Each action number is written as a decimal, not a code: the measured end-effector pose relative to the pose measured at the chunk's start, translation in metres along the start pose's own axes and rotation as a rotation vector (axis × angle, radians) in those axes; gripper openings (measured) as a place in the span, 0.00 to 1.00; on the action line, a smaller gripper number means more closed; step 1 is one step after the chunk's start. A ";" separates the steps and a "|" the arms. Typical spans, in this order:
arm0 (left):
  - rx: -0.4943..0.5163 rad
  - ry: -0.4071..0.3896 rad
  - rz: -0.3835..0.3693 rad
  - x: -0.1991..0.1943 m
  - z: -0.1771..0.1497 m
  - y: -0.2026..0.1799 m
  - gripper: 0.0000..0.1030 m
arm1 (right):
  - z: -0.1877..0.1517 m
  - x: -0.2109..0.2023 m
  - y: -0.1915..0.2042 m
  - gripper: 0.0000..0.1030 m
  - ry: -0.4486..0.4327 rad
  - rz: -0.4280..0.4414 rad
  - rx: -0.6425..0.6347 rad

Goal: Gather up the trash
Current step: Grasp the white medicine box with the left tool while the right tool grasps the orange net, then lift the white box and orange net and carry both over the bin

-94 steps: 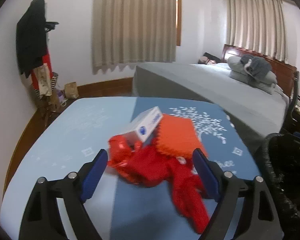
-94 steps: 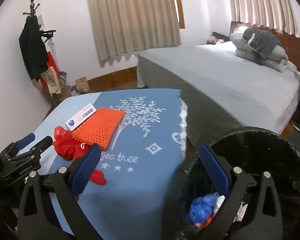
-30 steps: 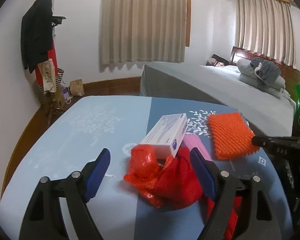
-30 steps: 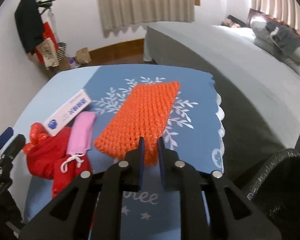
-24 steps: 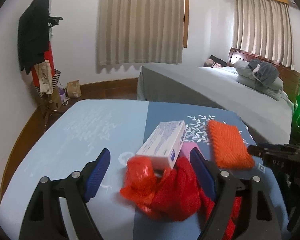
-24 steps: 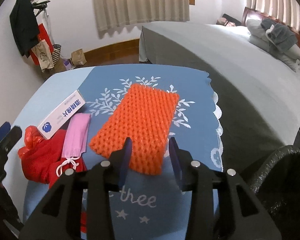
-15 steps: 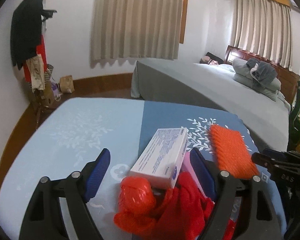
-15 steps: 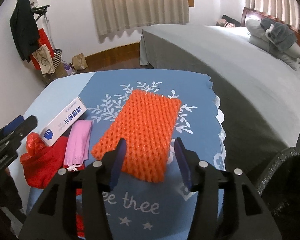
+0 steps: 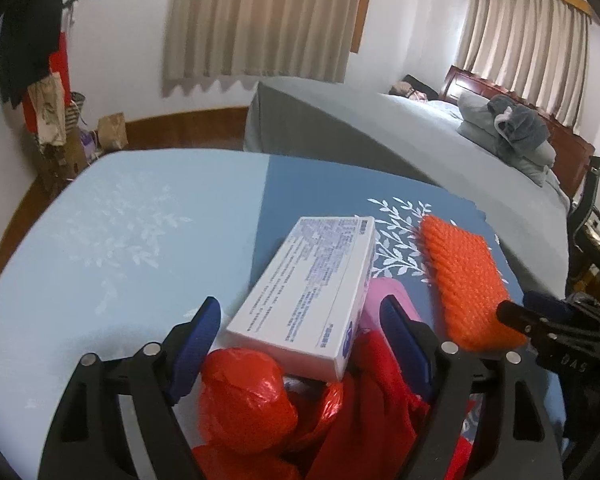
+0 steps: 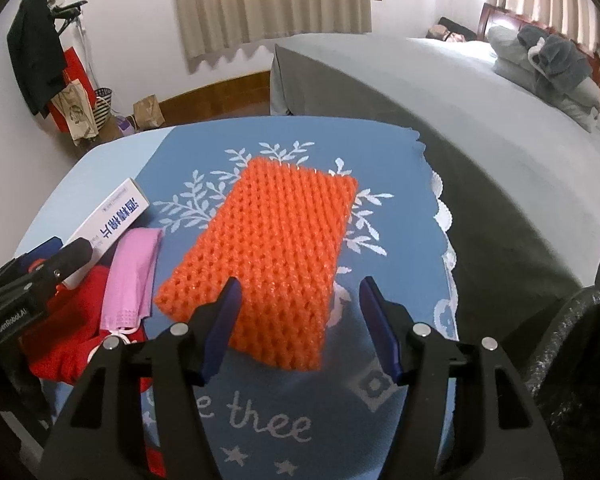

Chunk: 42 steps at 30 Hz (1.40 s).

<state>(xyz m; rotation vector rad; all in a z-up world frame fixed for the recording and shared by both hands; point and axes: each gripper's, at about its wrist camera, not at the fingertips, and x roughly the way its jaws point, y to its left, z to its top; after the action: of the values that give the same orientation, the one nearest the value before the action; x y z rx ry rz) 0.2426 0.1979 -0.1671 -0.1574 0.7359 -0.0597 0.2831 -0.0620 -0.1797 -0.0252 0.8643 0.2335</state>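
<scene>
An orange foam net (image 10: 272,256) lies flat on the blue tablecloth (image 10: 396,216); it also shows in the left wrist view (image 9: 464,280). My right gripper (image 10: 300,320) is open, its jaws astride the net's near edge, touching nothing. My left gripper (image 9: 300,344) is open around the near end of a white box (image 9: 312,288), which rests on a red plastic bag (image 9: 244,400). A pink mask (image 10: 132,276) lies between box (image 10: 108,224) and net, on the red bag (image 10: 76,328).
A black trash bin (image 10: 572,360) stands at the table's right edge. A grey bed (image 10: 460,100) lies beyond the table. A coat rack with bags (image 10: 60,72) stands at the far left wall. The tablecloth's left half (image 9: 112,232) is light blue.
My right gripper let go of the orange net, opened wide and drew back slightly; the net lies flat. My left gripper moved forward so its open jaws flank the white box.
</scene>
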 end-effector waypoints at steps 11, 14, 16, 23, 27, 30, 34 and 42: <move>-0.024 0.025 -0.043 0.005 0.004 0.004 0.60 | 0.000 0.009 -0.003 0.52 0.027 0.021 0.009; -0.004 0.005 -0.039 0.001 0.004 -0.001 0.60 | 0.000 0.010 -0.002 0.37 0.037 0.060 0.013; -0.004 -0.006 -0.041 -0.002 0.005 -0.002 0.59 | 0.001 0.007 0.000 0.24 0.033 0.066 -0.001; -0.023 -0.057 -0.051 -0.021 0.013 -0.005 0.58 | 0.009 -0.011 0.002 0.11 -0.013 0.095 -0.024; -0.012 -0.052 -0.044 -0.022 0.011 -0.011 0.58 | 0.009 -0.011 0.005 0.12 -0.009 0.088 -0.033; 0.013 -0.021 -0.040 -0.016 0.006 -0.017 0.58 | 0.007 -0.006 0.005 0.16 0.007 0.076 -0.023; 0.037 0.007 -0.042 -0.008 0.004 -0.022 0.59 | 0.004 0.001 0.002 0.29 0.031 0.062 -0.008; 0.053 0.041 -0.048 0.004 0.006 -0.027 0.60 | 0.000 0.012 -0.006 0.38 0.058 0.077 0.035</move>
<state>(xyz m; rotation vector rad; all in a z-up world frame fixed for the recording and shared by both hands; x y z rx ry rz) 0.2496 0.1713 -0.1615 -0.1233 0.7703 -0.1283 0.2919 -0.0652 -0.1887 0.0340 0.9283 0.2908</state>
